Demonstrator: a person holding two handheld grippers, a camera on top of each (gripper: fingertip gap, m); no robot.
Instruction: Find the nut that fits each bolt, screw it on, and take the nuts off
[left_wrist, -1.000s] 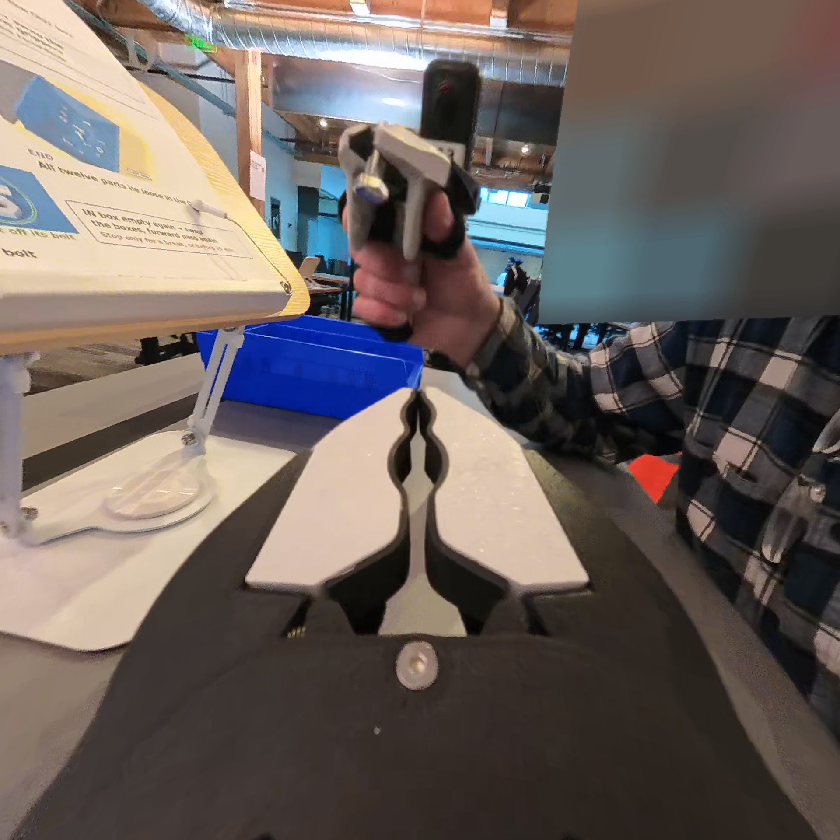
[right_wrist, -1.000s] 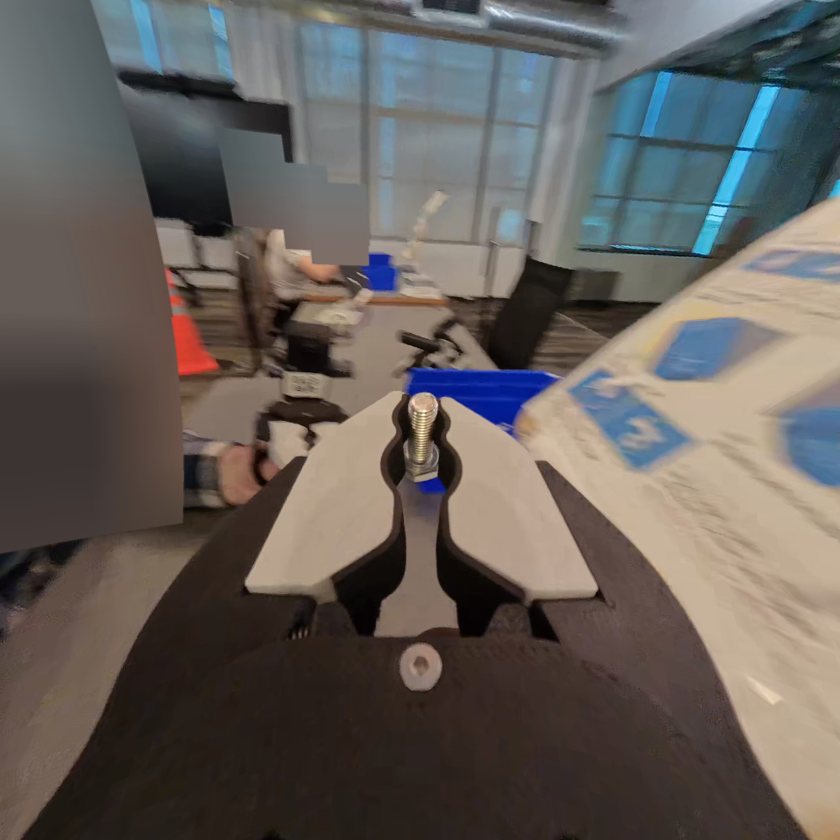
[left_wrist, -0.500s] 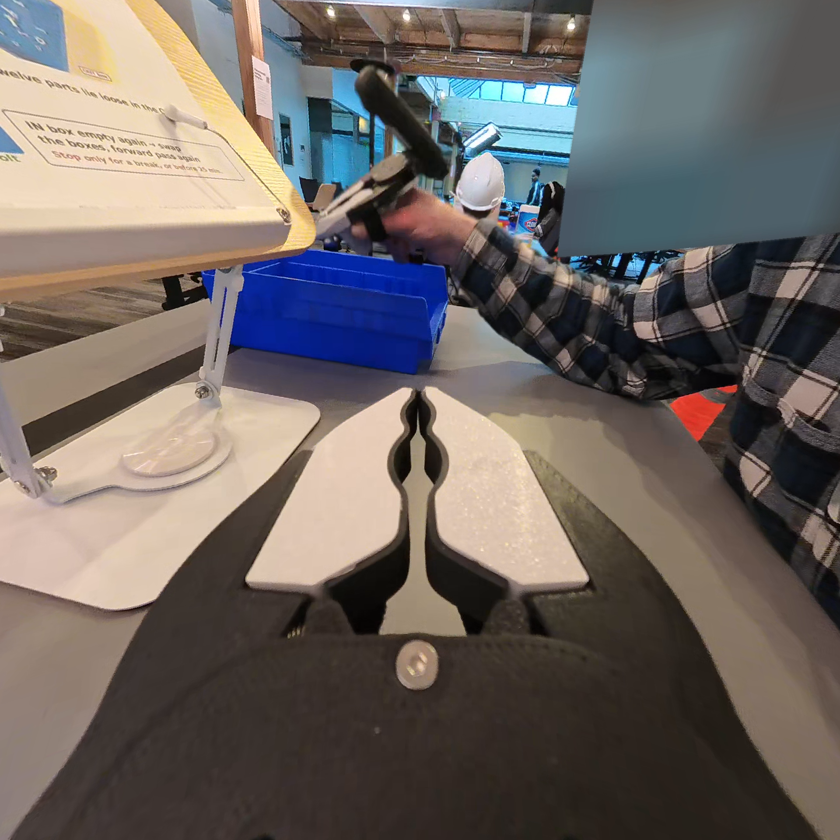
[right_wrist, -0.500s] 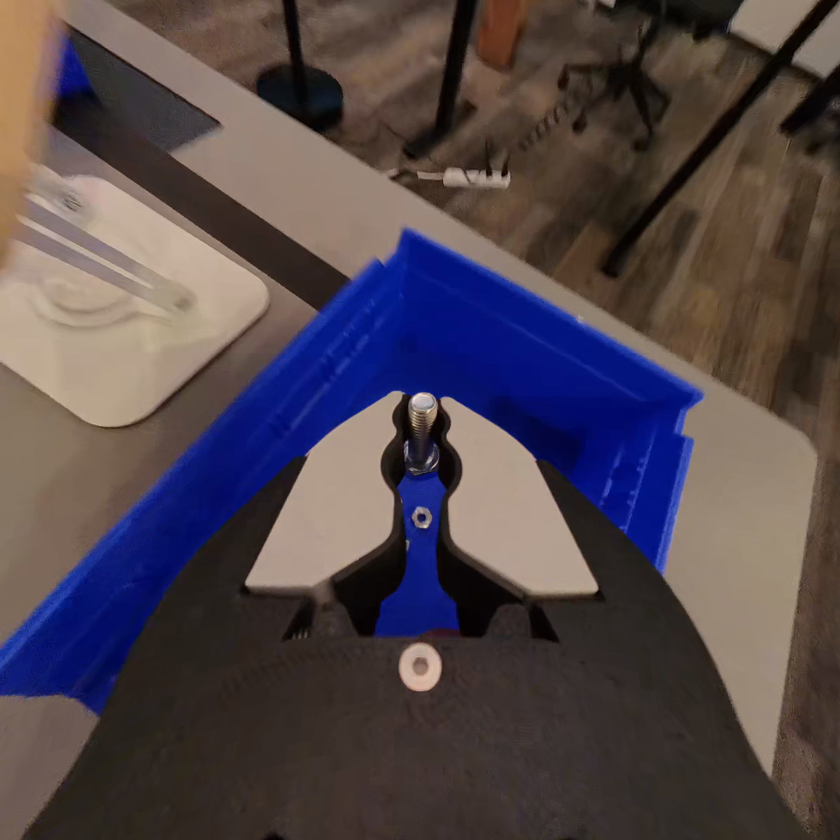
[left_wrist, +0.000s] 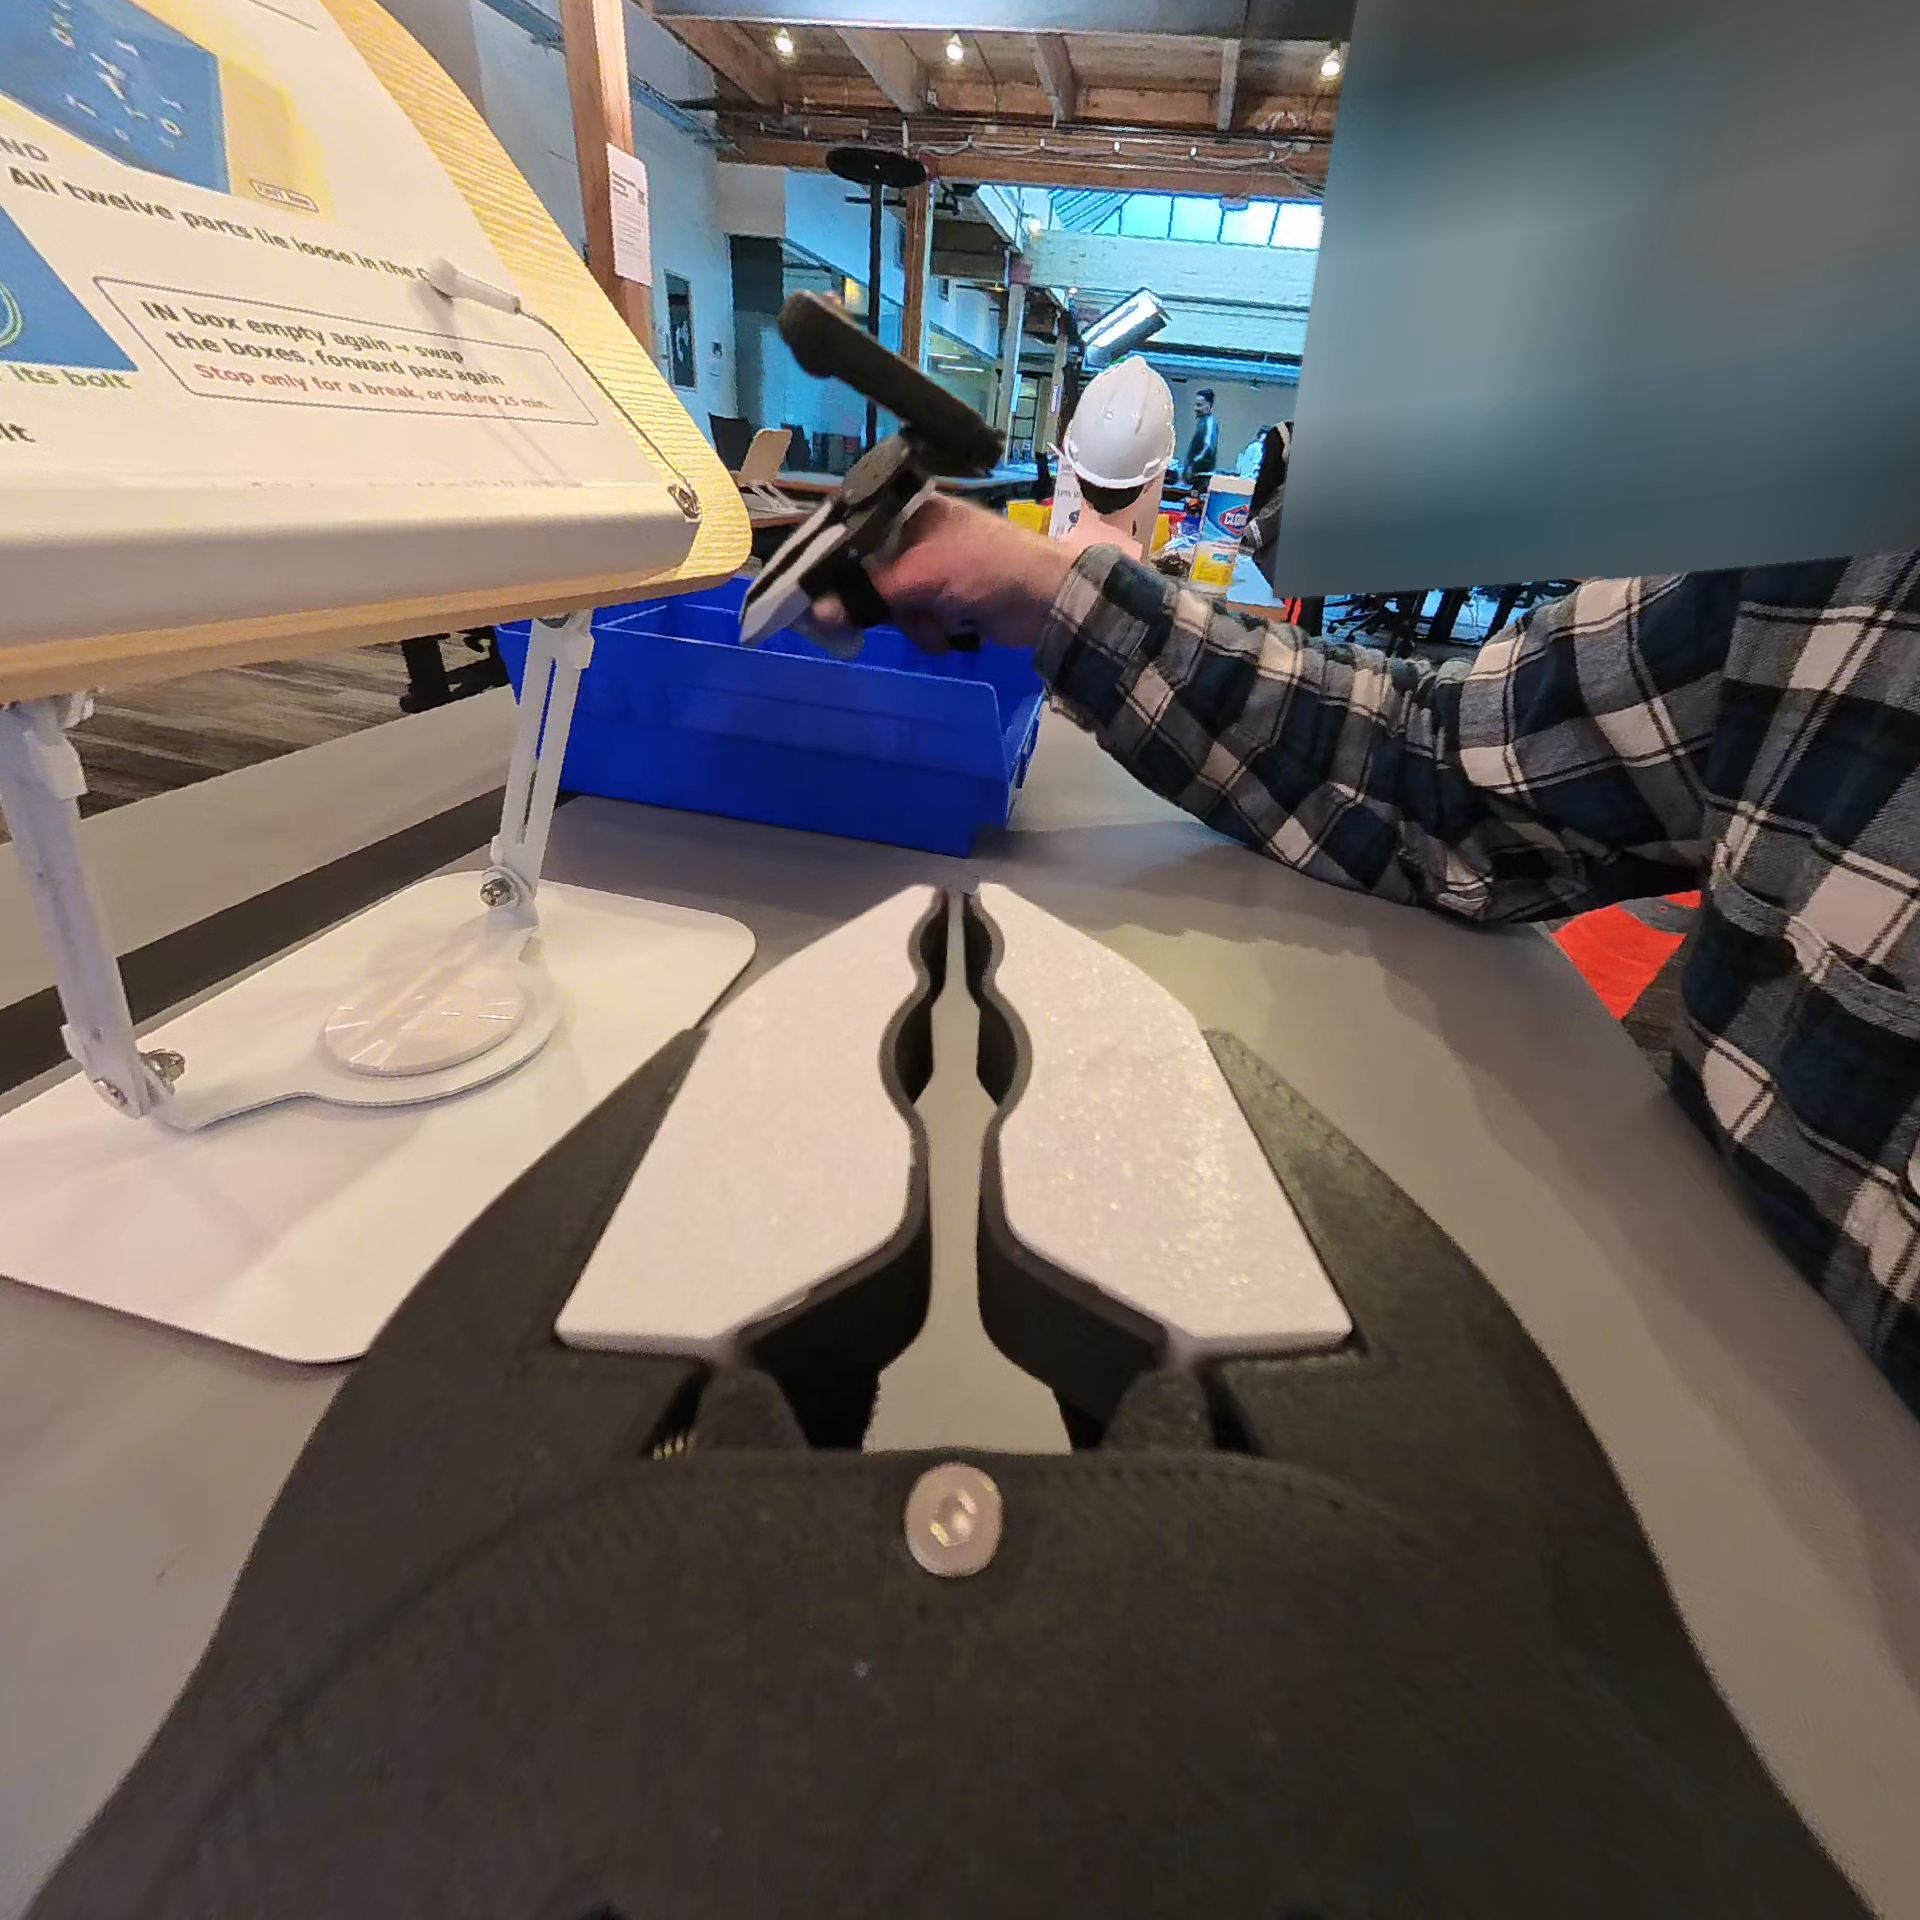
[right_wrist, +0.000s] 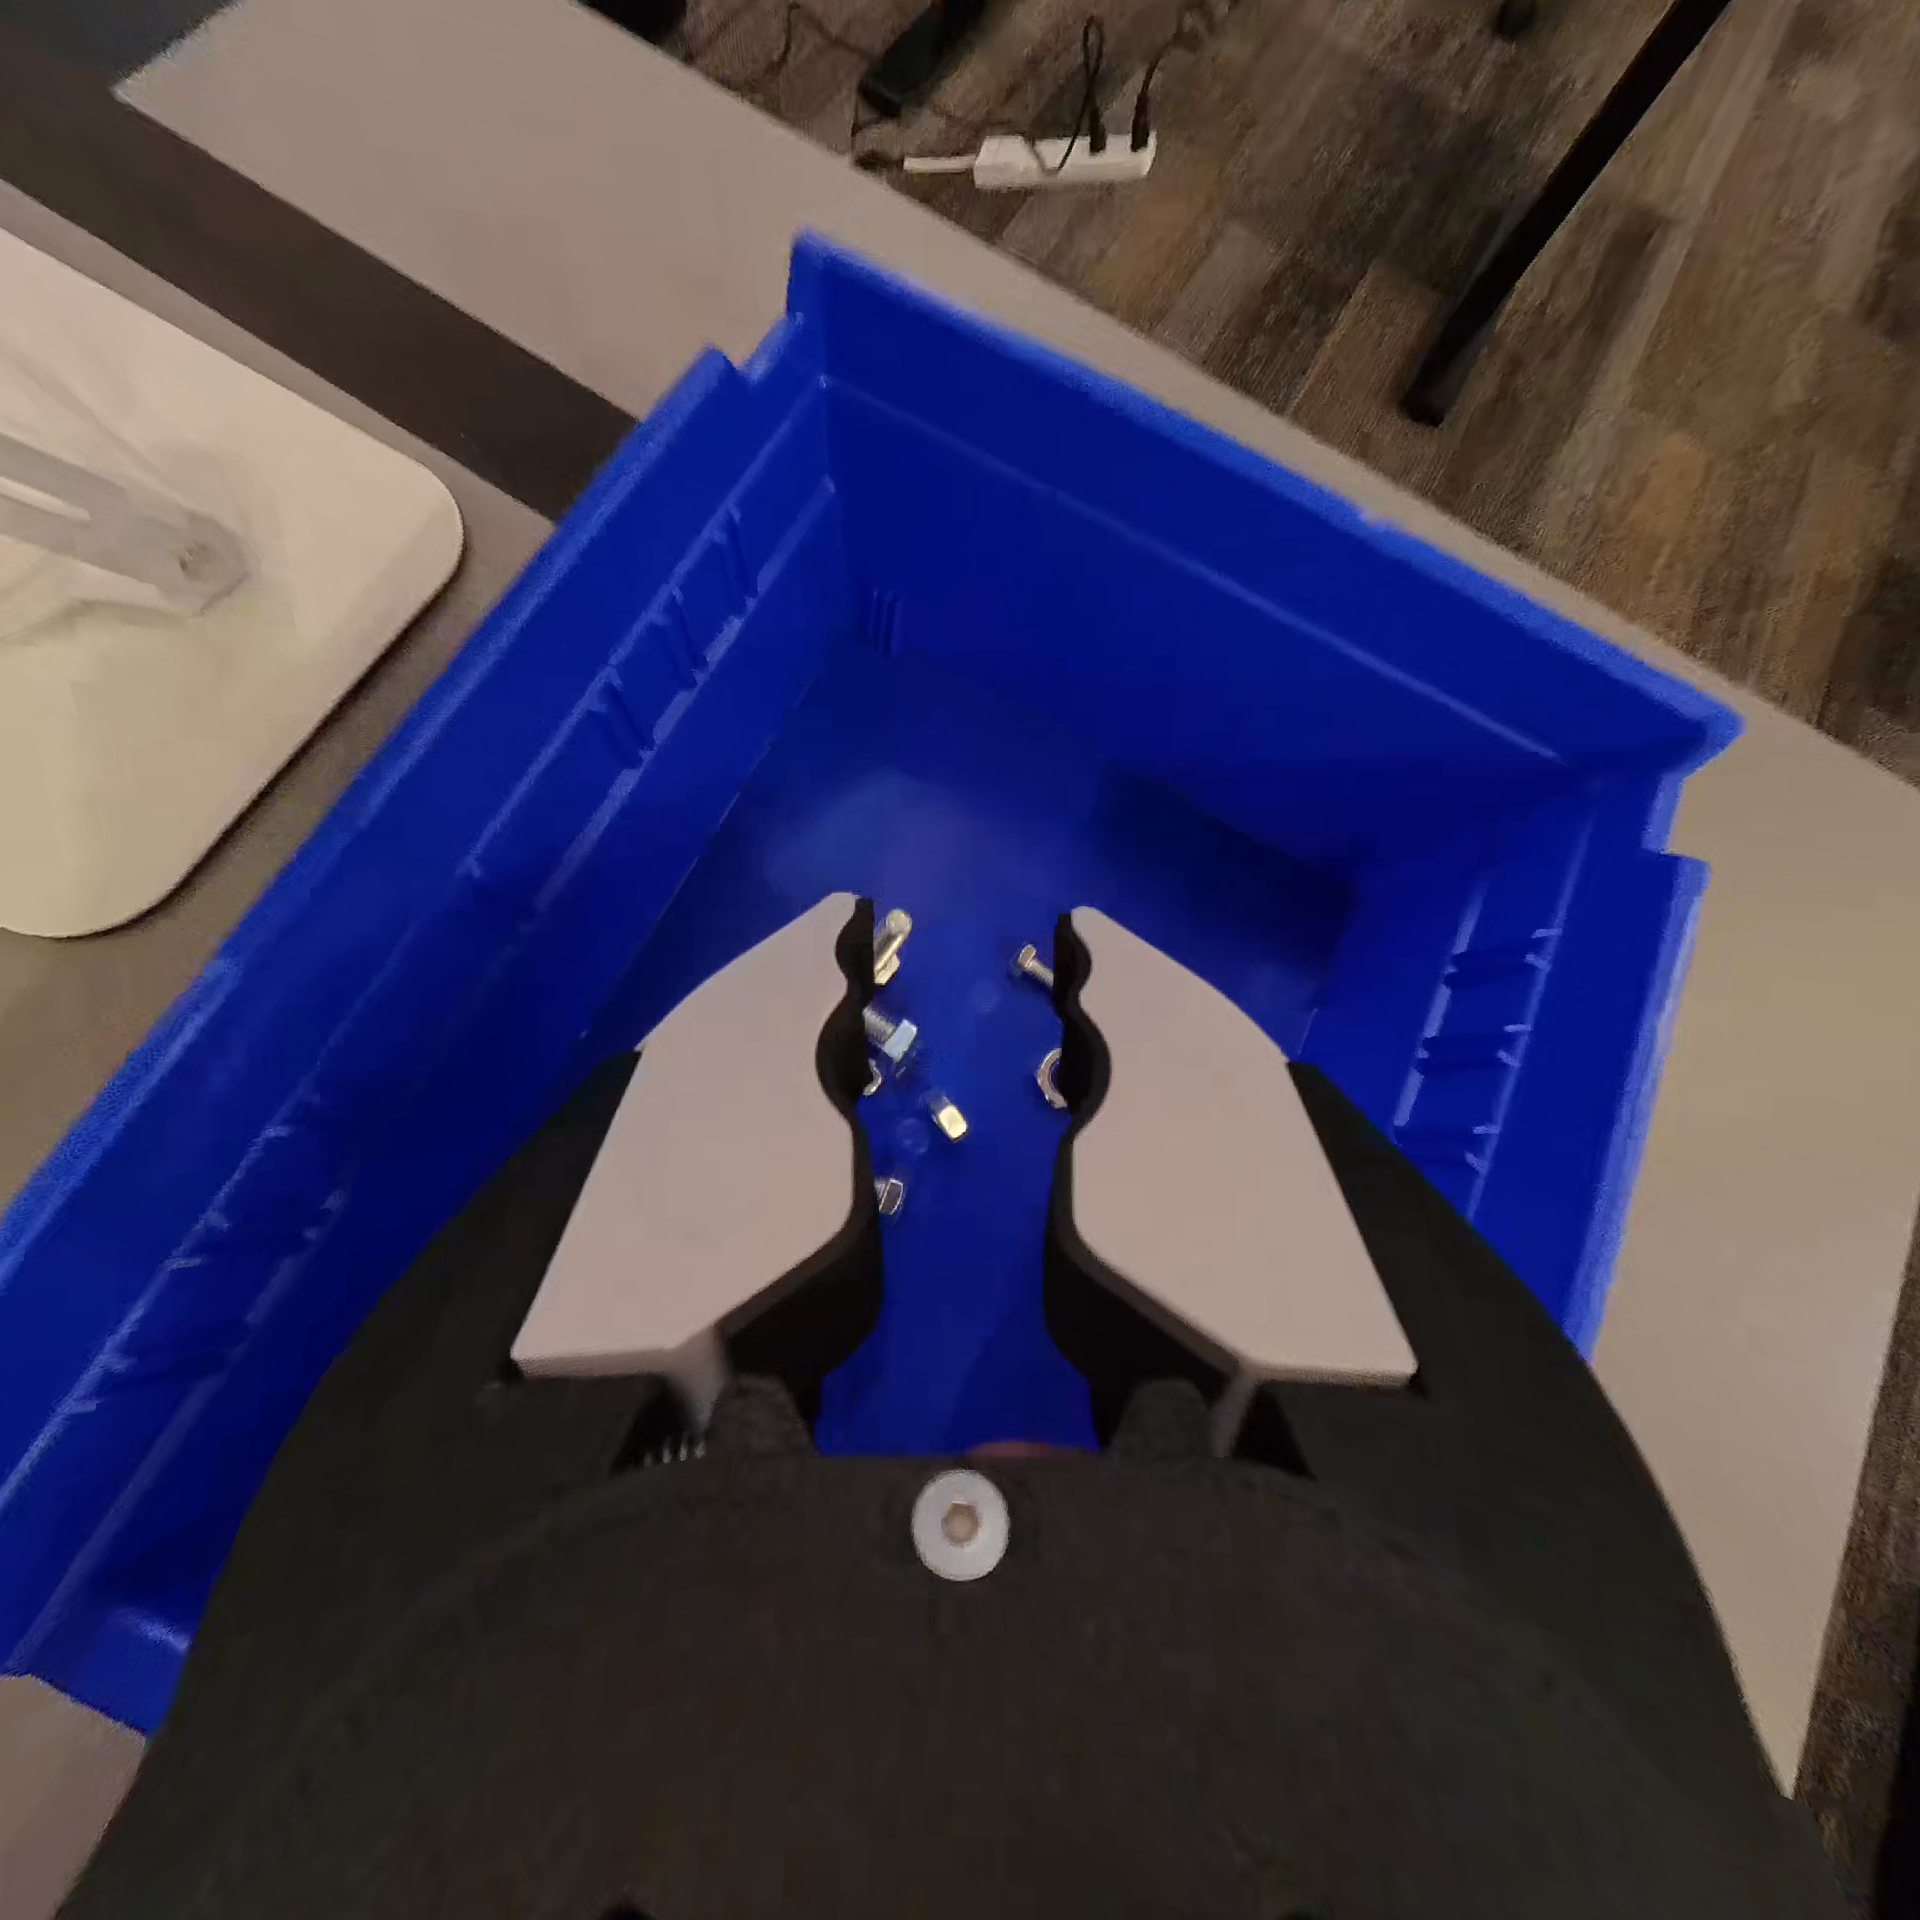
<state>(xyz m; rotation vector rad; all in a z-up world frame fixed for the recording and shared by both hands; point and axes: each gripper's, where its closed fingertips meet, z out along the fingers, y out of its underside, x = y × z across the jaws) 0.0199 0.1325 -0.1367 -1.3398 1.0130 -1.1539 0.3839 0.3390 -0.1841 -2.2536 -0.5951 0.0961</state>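
Right tongs (right_wrist: 961, 935): held above the blue bin (right_wrist: 1195, 488), tilted nose-down toward its floor, fingers spread wide, nothing between the pads. Judged a position for dropping parts into the bin or picking from it; which of the two cannot be told.

Left tongs (left_wrist: 958, 904): parked low over the grey worktop (left_wrist: 1351, 1039), short of the bin's near wall, fingers drawn together with only a sliver of gap, nothing gripped. Judged idle, kept clear of the bin while the other tool works there.

Task hardware: all on the bin floor, directly under the spread right fingers.
- Bolt (right_wrist: 889, 943), silver, threaded shank, just beside the left fingertip as seen.
- Second bolt (right_wrist: 894, 1031), hex head toward the bin's middle, below the first in the view.
- Small bolt (right_wrist: 1032, 964), short and thin, near the right fingertip.
- Nut (right_wrist: 1047, 1075), silver ring, partly hidden behind the right finger.
- Further small silver pieces (right_wrist: 948, 1117) lower in the gap, blurred; type not confirmed.

Parts loose and scattered, none seen threaded together. Bright plated metal, small, likely to roll or slip on smooth plastic.

Instruction board on white stand (left_wrist: 436, 1018): left of the bin, base on the worktop.
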